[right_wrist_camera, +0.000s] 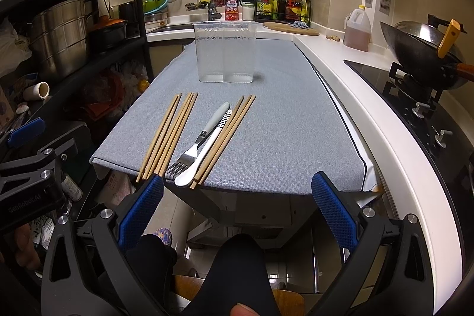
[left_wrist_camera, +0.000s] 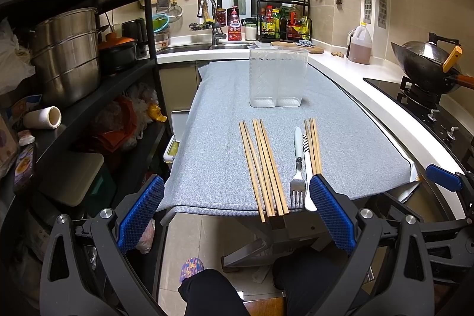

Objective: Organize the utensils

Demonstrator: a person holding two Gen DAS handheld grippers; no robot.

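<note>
The left gripper hangs off the desk's near edge with its jaws wide and nothing between them; its right pad hides the near ends of the right chopsticks and the spoon bowl. The right gripper is likewise wide and empty, below the desk edge, its left pad just beside the tips of the left chopsticks.

The desk wears a grey woven cloth with a dark hem. The utensils lie near its front edge, pointing toward 12 o'clock. At 11 o'clock from the fork lie the left chopsticks, plain wood, overhanging the edge slightly. The fork is steel with a pale smooth handle. The spoon touches it on the right, white with a striped handle; whether it is ceramic or plastic cannot be told.

Farther back, at 12 o'clock, stands the holder, clear ribbed plastic in two compartments, empty. Its back rim blurs into the counter behind.

A person's dark trousers fill the lower frame, cut off, and a fingertip shows at the bottom edge.
</note>
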